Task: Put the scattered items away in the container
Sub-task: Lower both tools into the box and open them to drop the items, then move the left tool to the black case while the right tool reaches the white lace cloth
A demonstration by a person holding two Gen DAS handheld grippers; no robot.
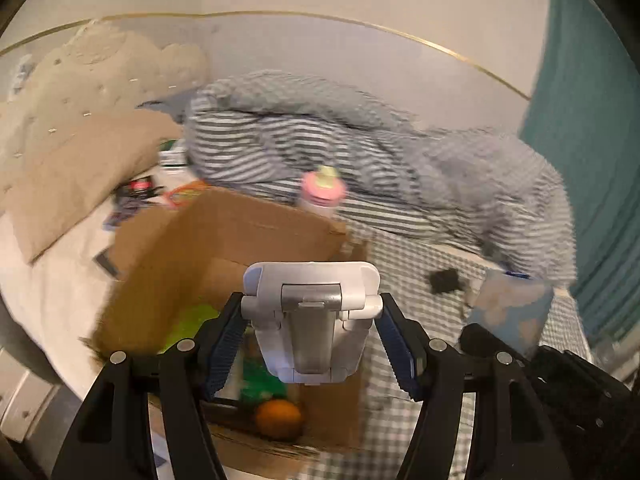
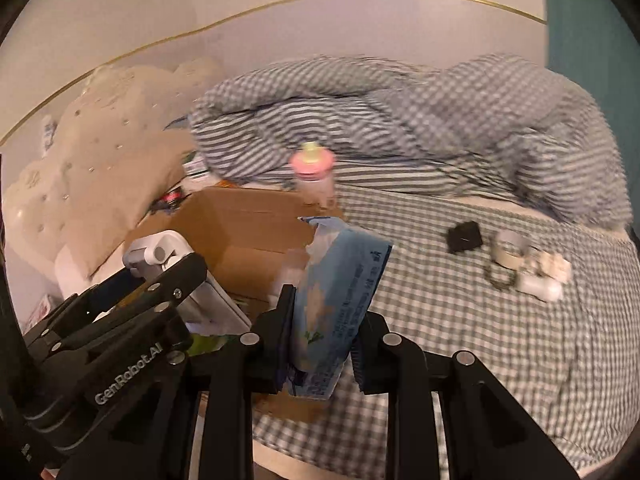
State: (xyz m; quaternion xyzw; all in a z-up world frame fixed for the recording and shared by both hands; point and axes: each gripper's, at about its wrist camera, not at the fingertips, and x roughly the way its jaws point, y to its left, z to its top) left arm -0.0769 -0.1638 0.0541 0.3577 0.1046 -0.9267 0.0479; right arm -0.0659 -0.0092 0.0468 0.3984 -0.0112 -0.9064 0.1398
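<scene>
My left gripper [image 1: 312, 330] is shut on a white folding phone stand [image 1: 312, 320] and holds it above the open cardboard box [image 1: 224, 232]; the stand also shows in the right wrist view [image 2: 160, 256]. An orange [image 1: 279, 419] and green packets [image 1: 192, 320] lie in the box. My right gripper [image 2: 320, 328] is shut on a blue tissue pack [image 2: 340, 280], held by the box's [image 2: 248, 224] right side; the pack also shows in the left wrist view [image 1: 508, 312]. A pink-capped bottle [image 2: 312, 176] stands behind the box.
On the checked sheet [image 2: 480, 340] lie a small black item [image 2: 464, 237], a tape roll [image 2: 510, 248] and white items [image 2: 544, 276]. A striped duvet [image 2: 400, 120] is heaped behind. A beige pillow [image 2: 104, 200] and clutter [image 1: 140, 192] lie at left.
</scene>
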